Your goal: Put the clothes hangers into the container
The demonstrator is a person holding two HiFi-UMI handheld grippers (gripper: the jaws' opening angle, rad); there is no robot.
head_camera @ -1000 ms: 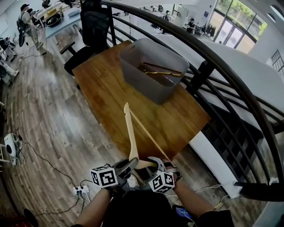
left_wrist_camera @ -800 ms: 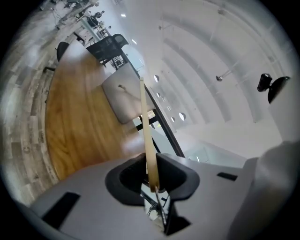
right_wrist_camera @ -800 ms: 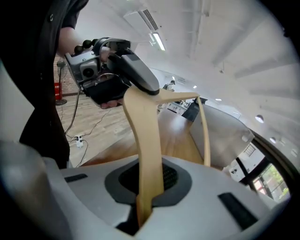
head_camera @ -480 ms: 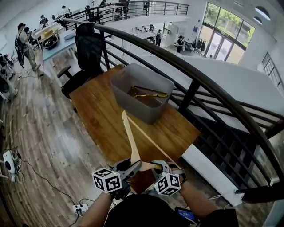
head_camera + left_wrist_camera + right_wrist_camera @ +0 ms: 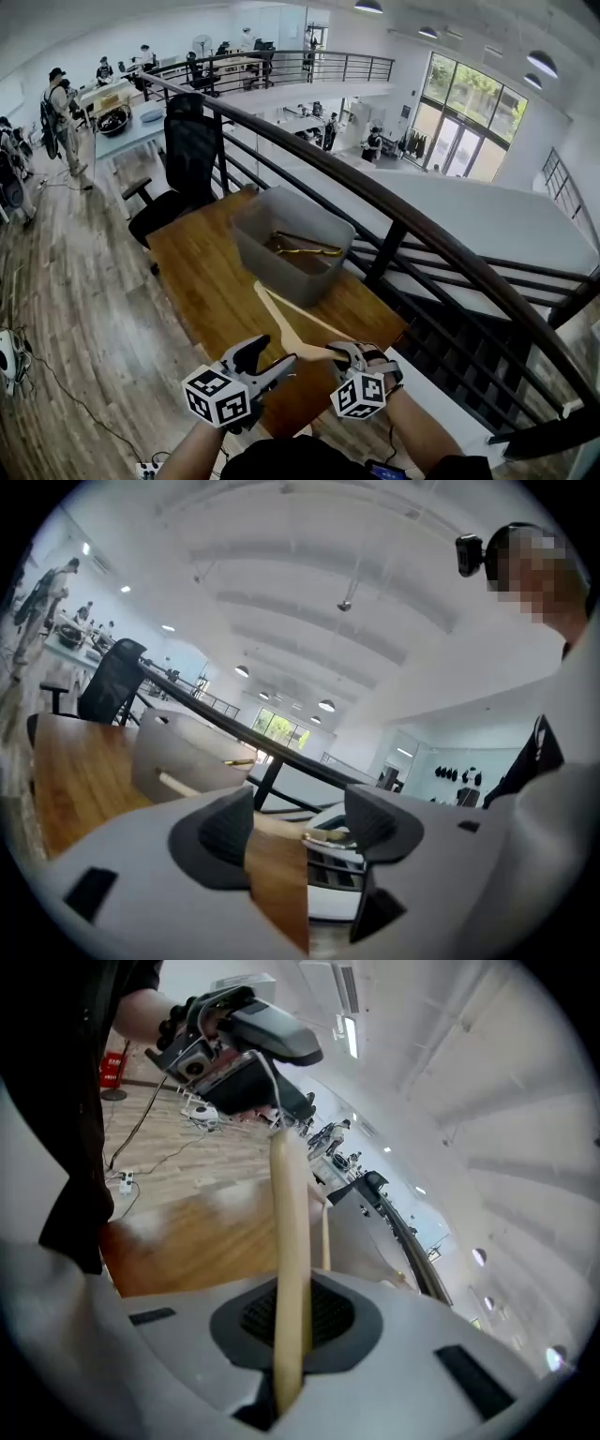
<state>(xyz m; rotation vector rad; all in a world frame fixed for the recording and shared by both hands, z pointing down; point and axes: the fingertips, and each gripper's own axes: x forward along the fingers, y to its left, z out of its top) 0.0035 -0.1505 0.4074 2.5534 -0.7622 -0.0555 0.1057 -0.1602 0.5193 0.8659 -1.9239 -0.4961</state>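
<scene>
Now, the right tool (image 5: 291, 1335) is clamped tight on the pale wooden hanger (image 5: 289, 1241), whose bar runs straight up between its pads. Just beside it, the left tool (image 5: 300, 822) has just been opening its jaws. They stand wide apart, and the hanger's pale wood and a bit of metal show in the gap, with neither pad pressing on them. So the right tool alone carries the hanger. Its long arm reaches out over the worktop (image 5: 202, 272) toward the grey container (image 5: 272, 262), with the tip near the container's near wall but not over the rim. Inside the container lies another hanger (image 5: 305, 251). I'd call this the carry step. The next move, as I read it: bring the hanger on over the container's near rim, tilt it so it clears the walls, then let go.
</scene>
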